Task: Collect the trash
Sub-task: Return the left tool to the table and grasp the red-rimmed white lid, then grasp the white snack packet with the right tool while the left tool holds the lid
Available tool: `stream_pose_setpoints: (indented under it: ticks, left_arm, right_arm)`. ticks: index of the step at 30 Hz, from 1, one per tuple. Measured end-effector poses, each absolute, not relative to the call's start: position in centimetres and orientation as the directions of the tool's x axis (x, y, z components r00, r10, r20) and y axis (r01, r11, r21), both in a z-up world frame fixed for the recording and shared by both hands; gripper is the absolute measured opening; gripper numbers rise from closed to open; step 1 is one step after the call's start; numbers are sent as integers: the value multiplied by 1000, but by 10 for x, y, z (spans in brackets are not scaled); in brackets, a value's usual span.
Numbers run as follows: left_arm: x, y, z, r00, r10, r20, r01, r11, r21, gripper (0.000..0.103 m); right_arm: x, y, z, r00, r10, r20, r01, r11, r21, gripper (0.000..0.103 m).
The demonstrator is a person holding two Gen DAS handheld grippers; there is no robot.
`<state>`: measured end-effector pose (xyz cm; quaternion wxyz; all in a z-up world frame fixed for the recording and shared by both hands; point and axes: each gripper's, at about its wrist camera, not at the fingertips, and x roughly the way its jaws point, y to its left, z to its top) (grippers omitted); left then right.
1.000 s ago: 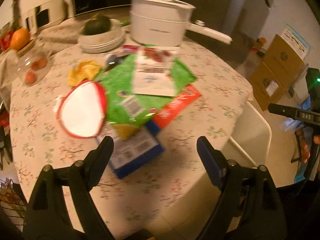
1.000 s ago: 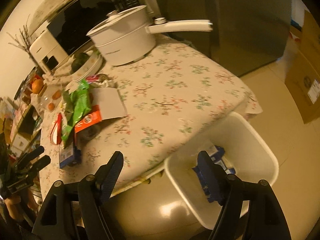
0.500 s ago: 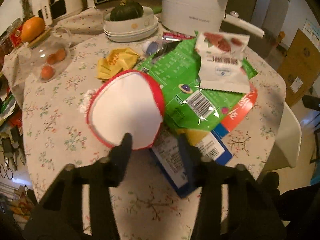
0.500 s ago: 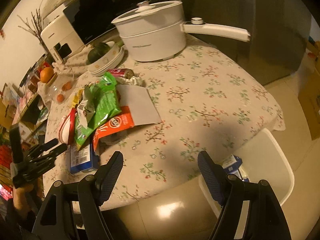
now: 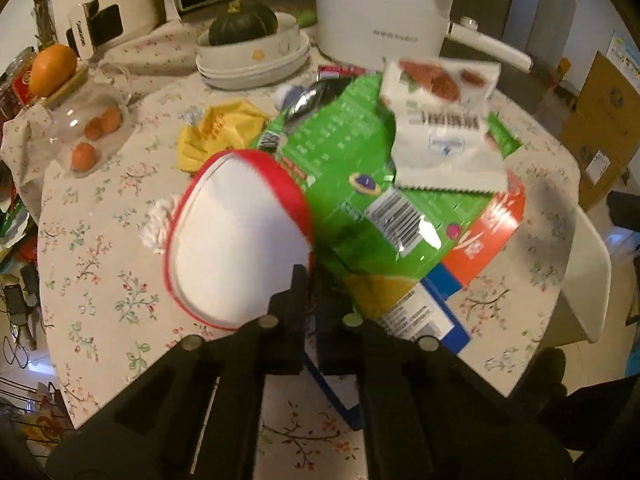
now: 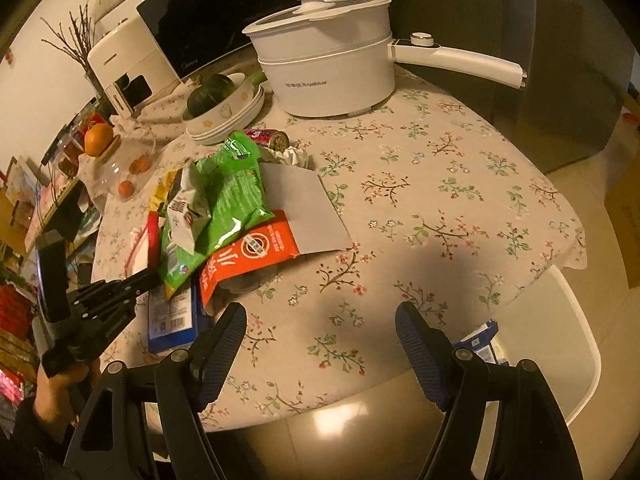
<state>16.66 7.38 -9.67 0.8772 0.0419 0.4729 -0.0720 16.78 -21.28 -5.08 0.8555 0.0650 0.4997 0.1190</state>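
Pinching the near rim of the red-edged paper lid [image 5: 240, 236], the left gripper [image 5: 310, 280] has its jaws pressed together at the trash heap's edge on the table [image 5: 100, 280]. Light, thin, floppy card, probably; grip the rim. The right gripper [image 6: 320, 332] hangs spread, empty.

Quick count of what's on the table [image 6: 440, 168]: one white pot [image 6: 328, 64], one squash [image 6: 210, 94] sitting in a stack of bowls [image 6: 228, 120] (can't tell how many), one big orange [image 5: 52, 68] and three small ones in the glass jar [image 5: 86, 128].

Trash pile: one green bag [image 5: 352, 184], one white packet [image 5: 444, 128], one yellow wrapper [image 5: 218, 128], one red-rimmed lid [image 5: 240, 240], one orange pack [image 6: 252, 256], one blue box [image 6: 172, 316], one can [image 6: 268, 138]. One white bin [image 6: 556, 340] beside the table.

Two grippers: left [image 5: 312, 280] and right [image 6: 320, 340].
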Motion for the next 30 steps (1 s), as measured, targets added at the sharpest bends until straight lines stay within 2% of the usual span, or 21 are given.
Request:
stream_pose_setpoints:
  ticks: [13,21,27,30]
  left_arm:
    - [133,111,-42,621,-246,-744,128,969,-213,3]
    - [119,136,-33,638,-278,-718,91,953,-288,3]
    - [119,146,-39,630,-270,-728,58,952,-302,3]
    - [120,147,-43,621,-270,-736,51,950,-307,3]
  right_arm:
    - [185,-165,-32,505,400,-765,-269,915,300,78]
    - [212,-124,-36,506,449,-736,-342,888,307,78]
    - [234,-110,-49,511,469,-720,-339,880,332,71]
    - [243,-109,-57,511,467,-722,-317,883,347,64]
